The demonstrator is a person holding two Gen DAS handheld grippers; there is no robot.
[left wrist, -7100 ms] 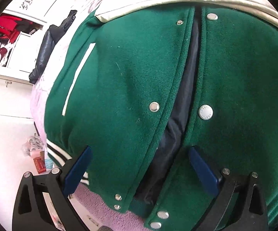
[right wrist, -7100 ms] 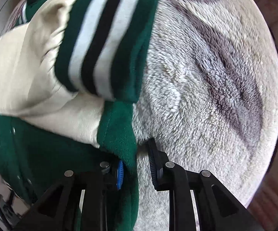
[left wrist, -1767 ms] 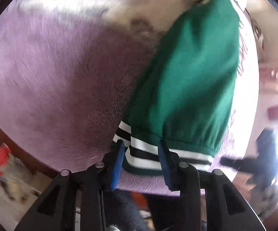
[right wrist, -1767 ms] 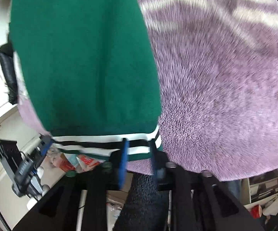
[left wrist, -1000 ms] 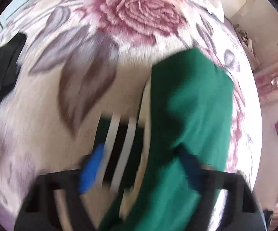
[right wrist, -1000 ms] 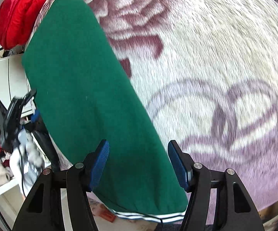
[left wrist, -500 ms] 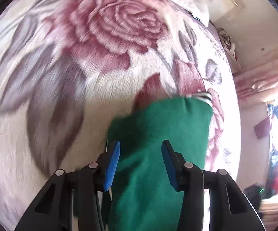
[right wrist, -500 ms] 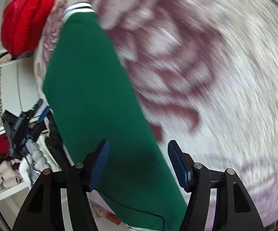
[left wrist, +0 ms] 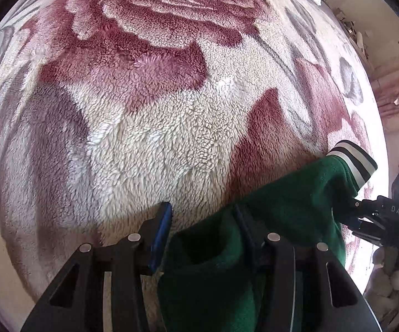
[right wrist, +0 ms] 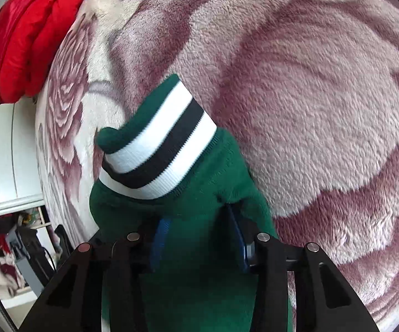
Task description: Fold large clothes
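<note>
Both claws set over one folded edge of the green jacket (right wrist: 199,249) to carry it flat across the bed's rose blanket (left wrist: 158,127): left claw (left wrist: 202,221) and right claw (right wrist: 199,229) parted around bunched cloth, whether pinching it unclear, striped hem (right wrist: 158,149) at 12 o'clock.

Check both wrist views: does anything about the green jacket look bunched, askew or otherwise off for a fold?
The green jacket is bunched, not flat: its striped cuff sticks up crumpled ahead of the right claw, and fabric is heaped between the left claw's fingers. The rose-patterned blanket and red puffer jacket look undisturbed.
</note>
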